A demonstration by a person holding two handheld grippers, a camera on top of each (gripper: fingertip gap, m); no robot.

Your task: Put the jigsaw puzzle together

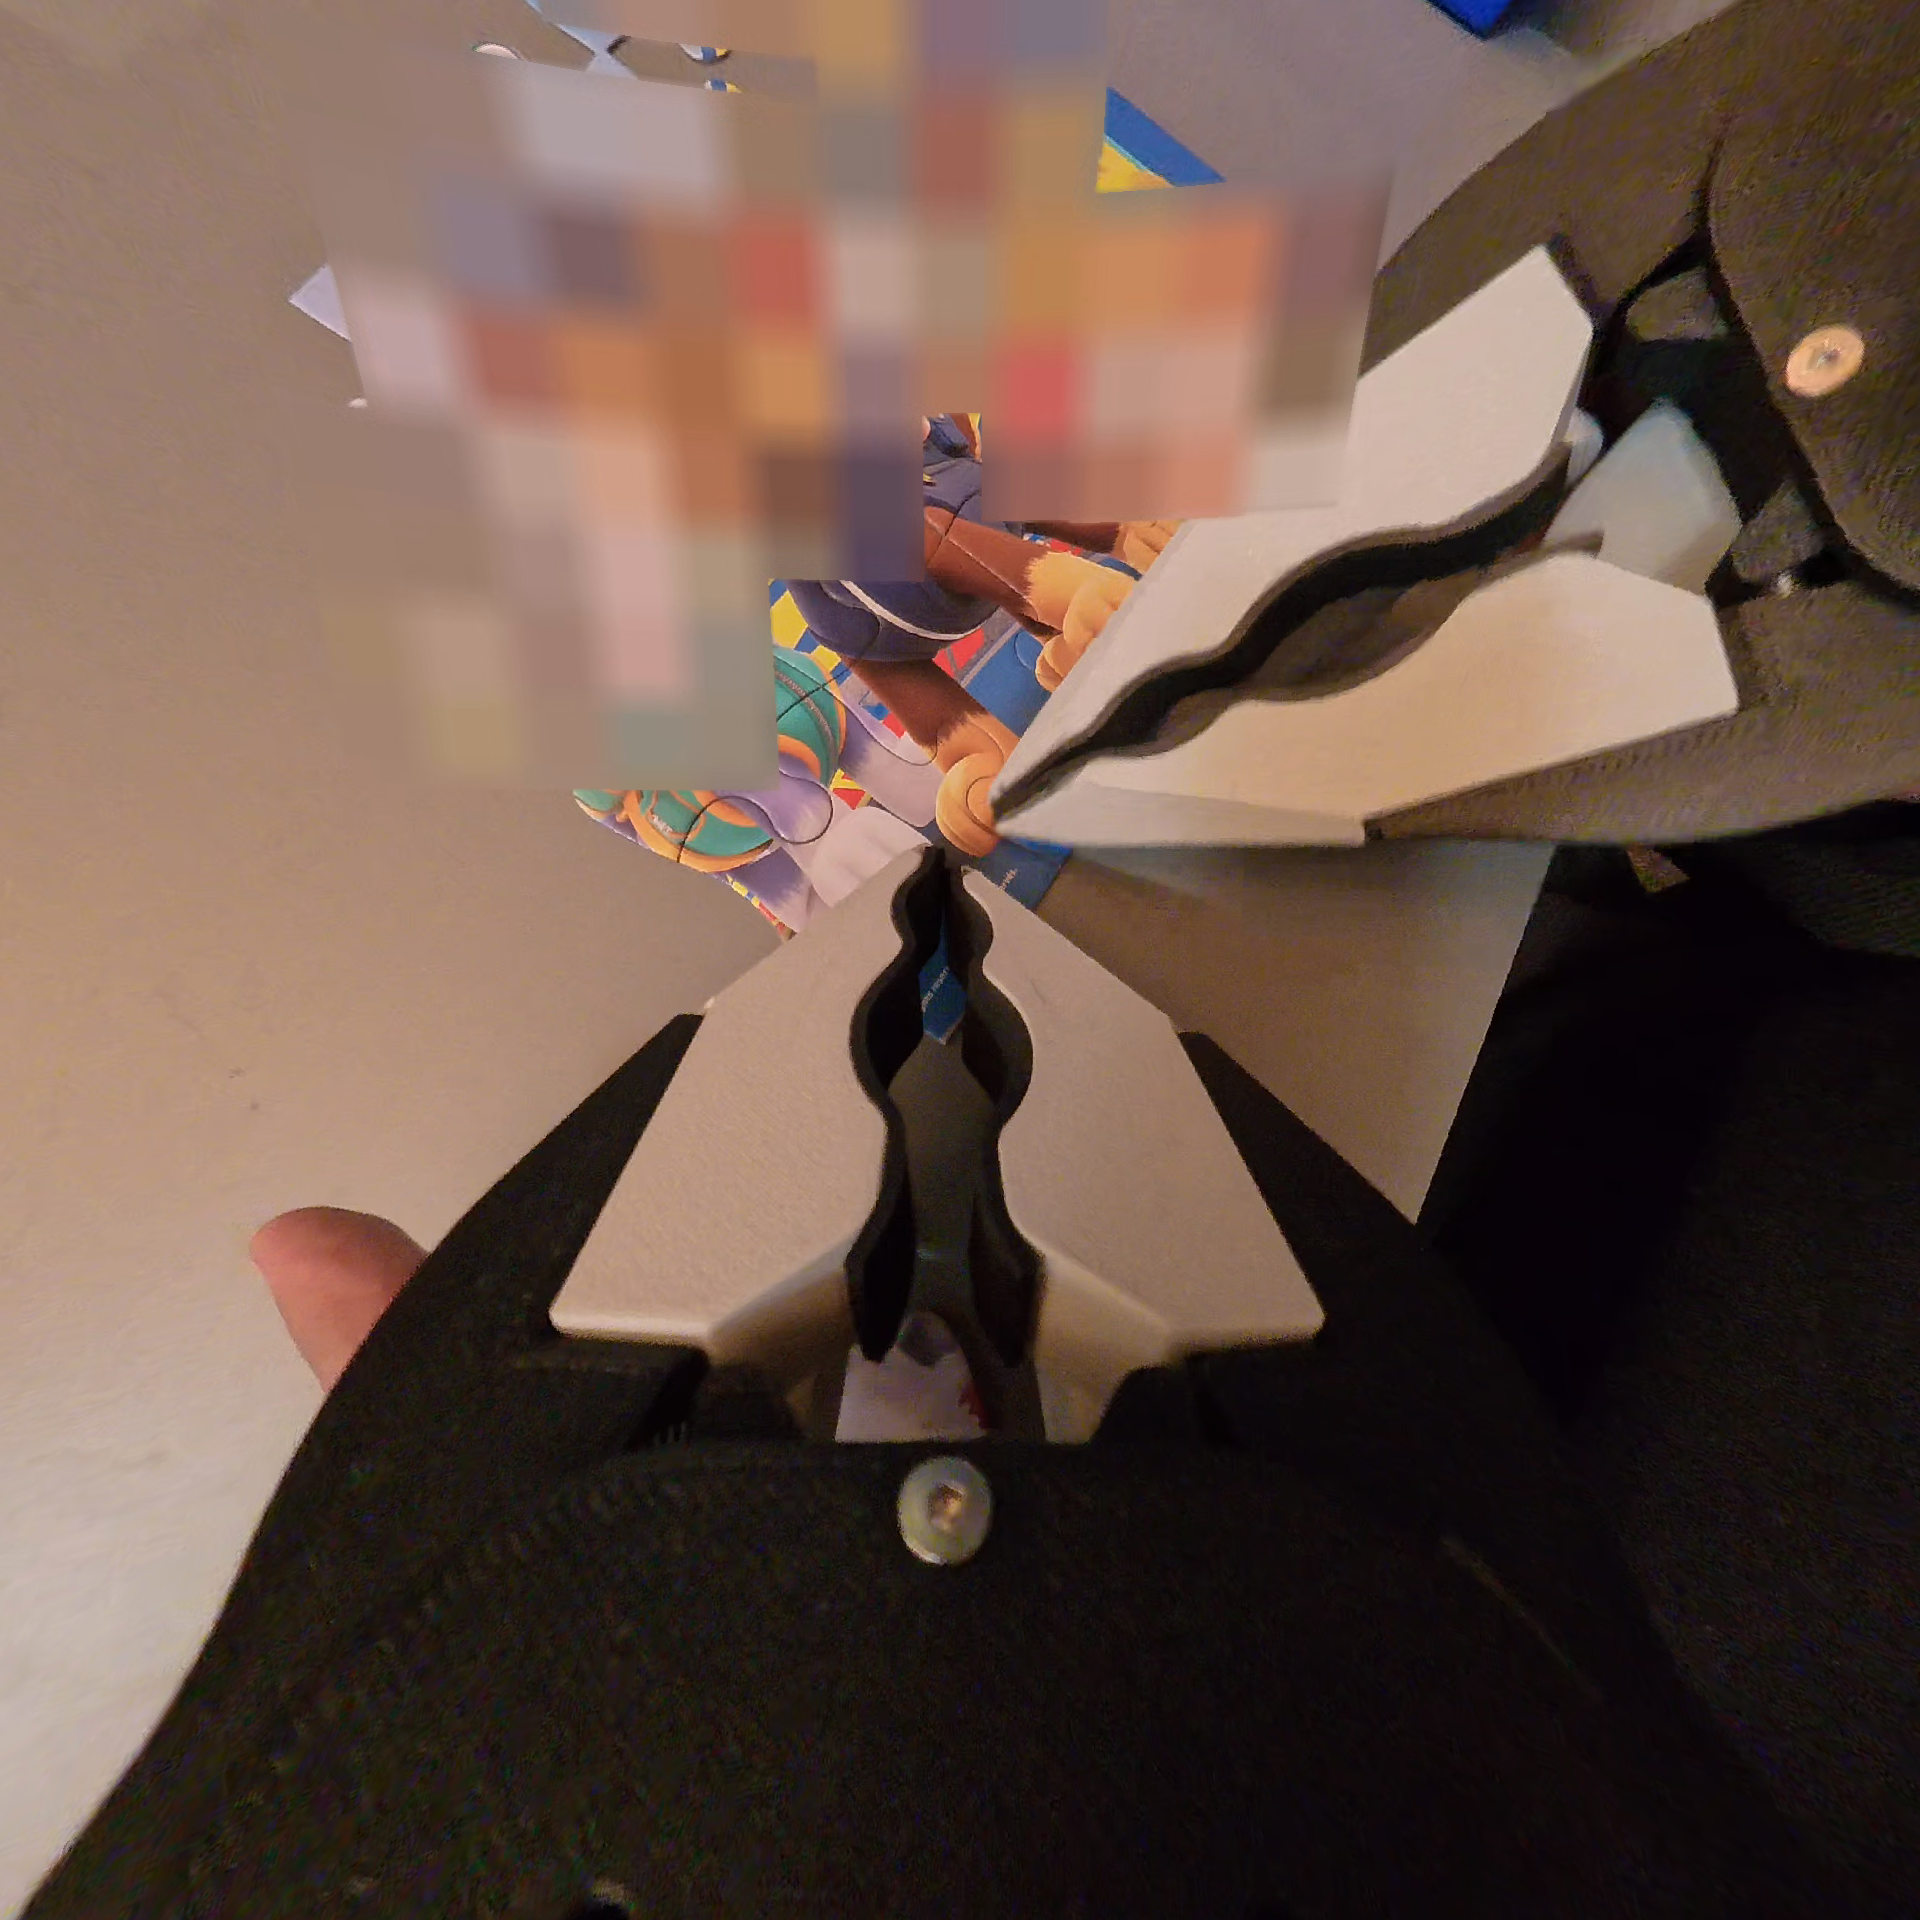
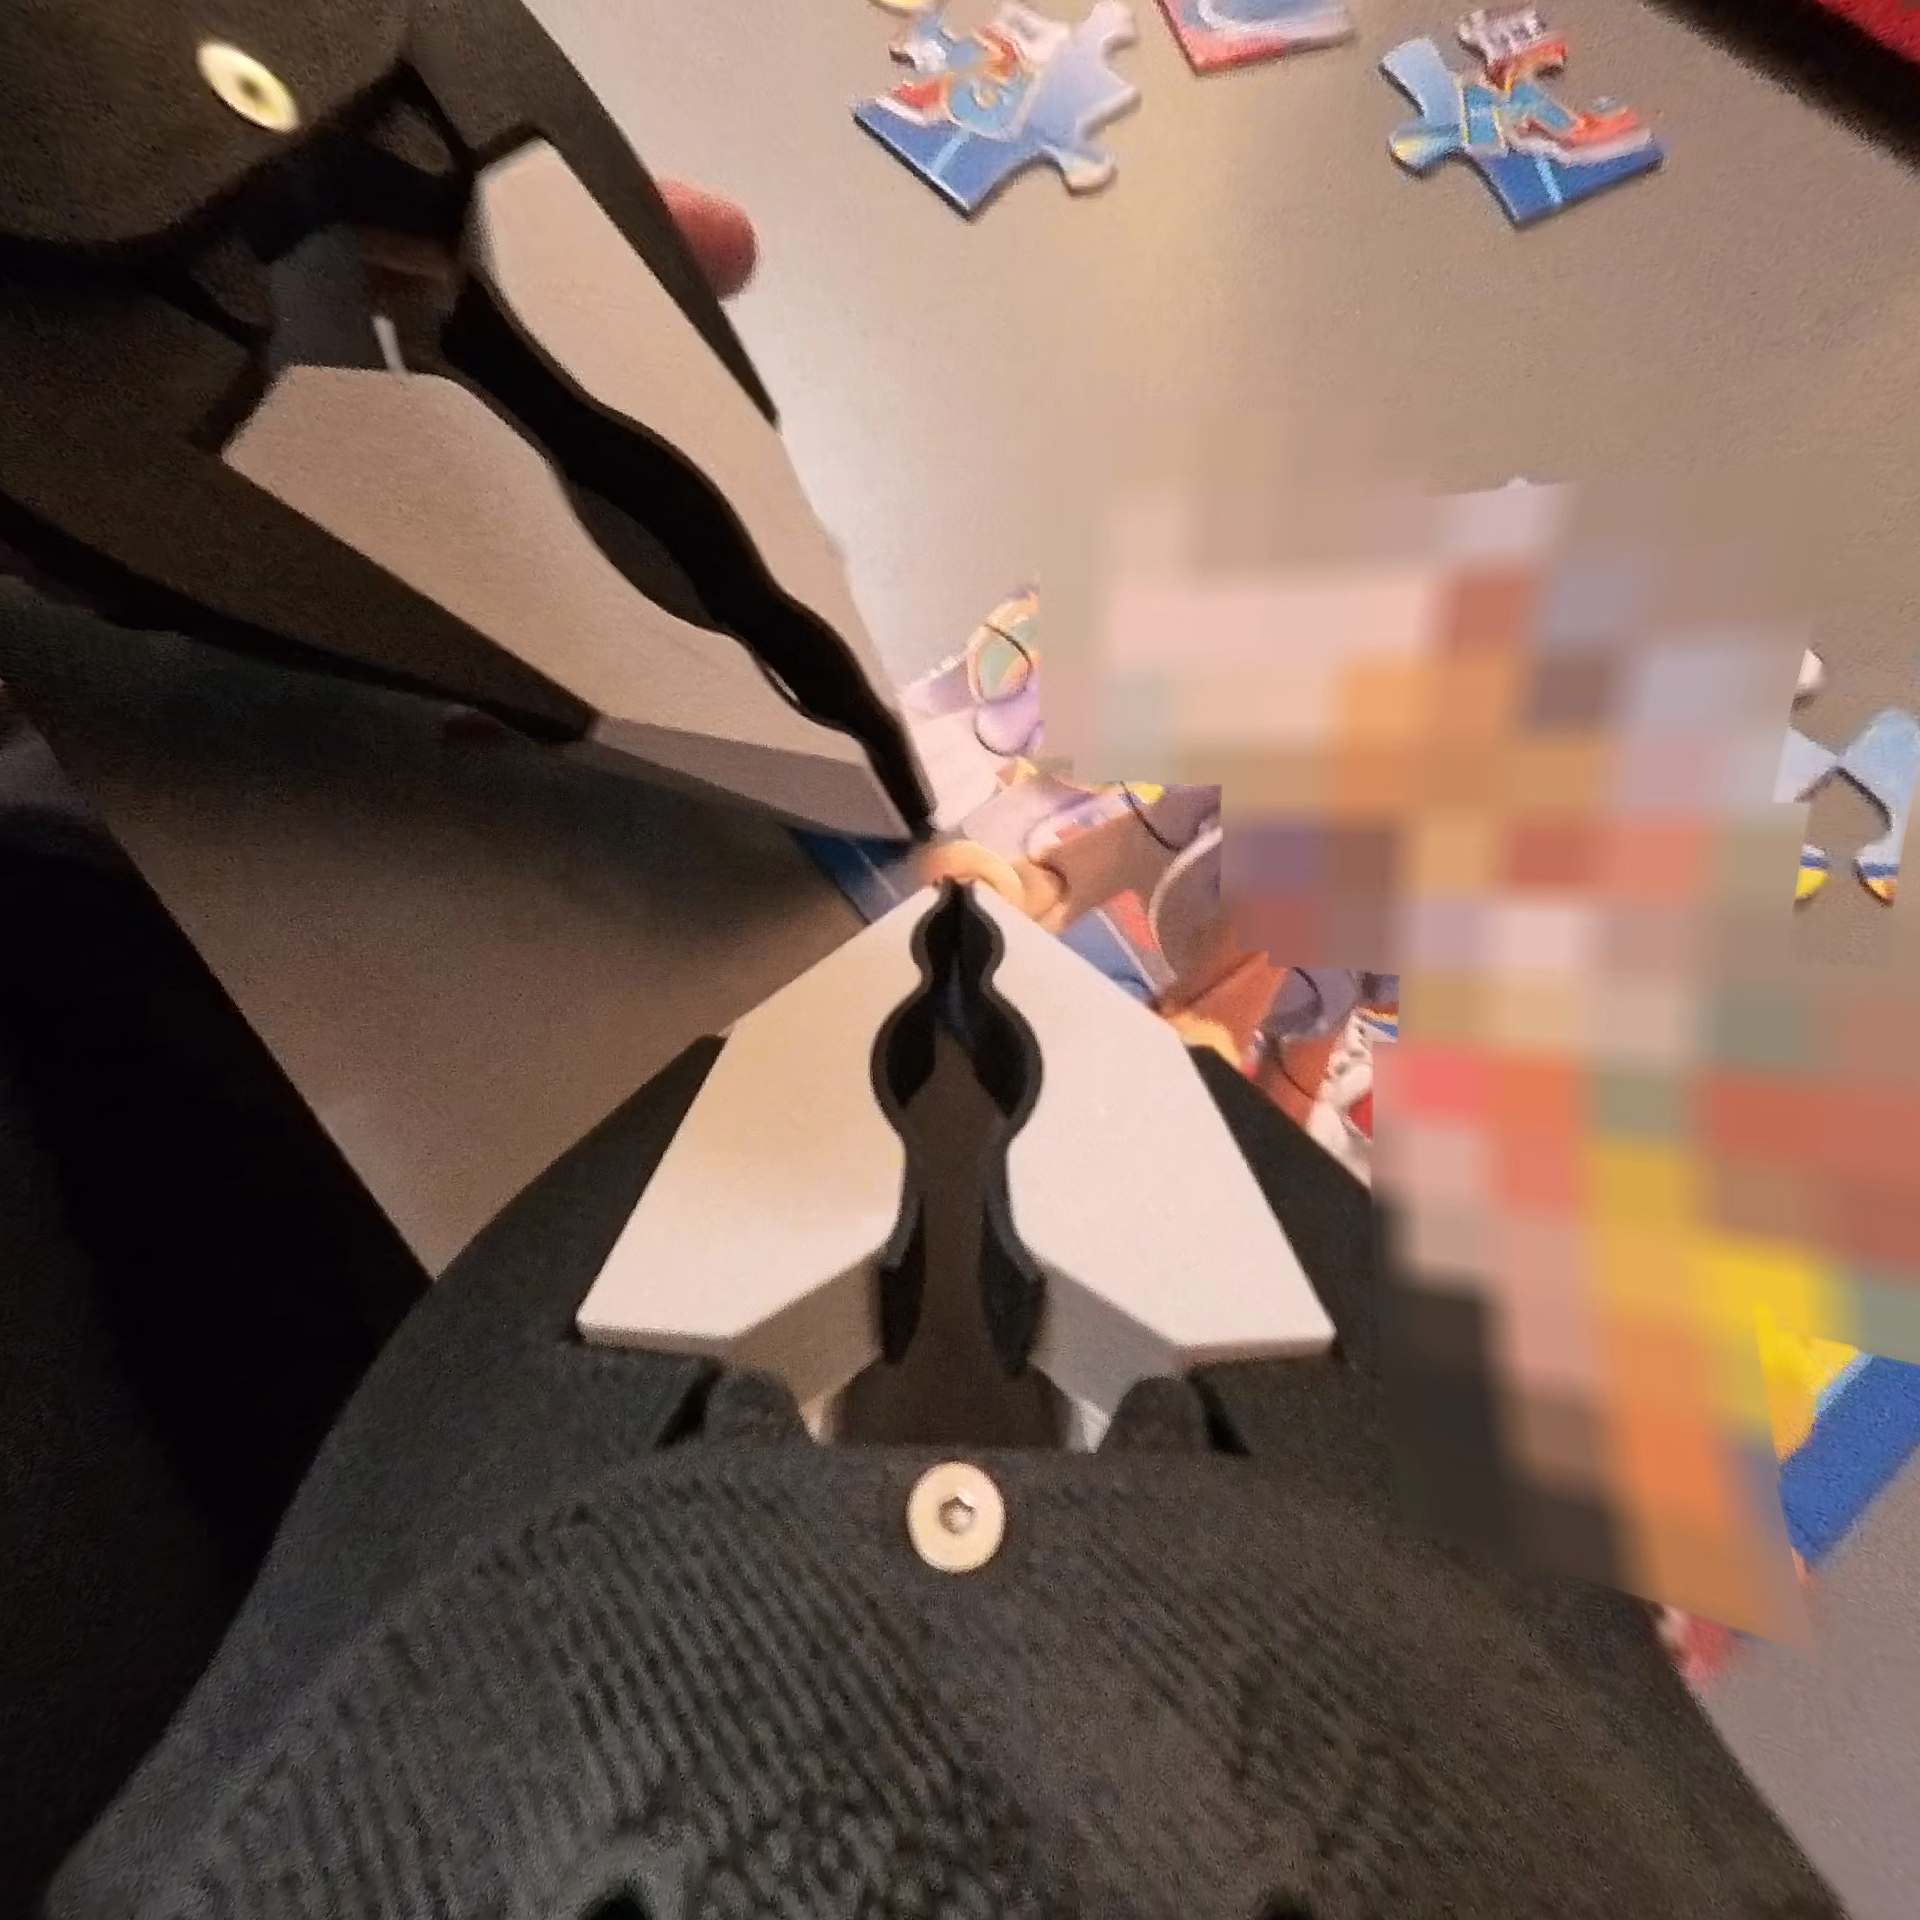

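Observation:
A partly assembled cartoon jigsaw puzzle (image 1: 883, 727) lies flat on a grey table (image 1: 260, 831); much of it is under a mosaic patch. My left gripper (image 1: 940, 862) is shut, with its tips over the puzzle's near blue corner (image 1: 940, 987), which shows through the gap in the wavy pads. My right gripper (image 1: 997, 816) comes in from the right, also shut, its tips on the same corner close beside the left tips. In the right wrist view my right gripper (image 2: 951, 888) is shut over the puzzle (image 2: 1143, 935), and the left gripper (image 2: 920, 821) meets it from the upper left.
Loose blue puzzle pieces (image 2: 997, 104) (image 2: 1517, 125) lie farther off on the table, and another piece (image 2: 1860, 800) lies at the right. A person's fingertip (image 1: 322, 1278) shows beside the left gripper. The table's edge, with a dark drop (image 1: 1714, 1143), runs close on the right. My two grippers' fingertips are within a few centimetres of each other.

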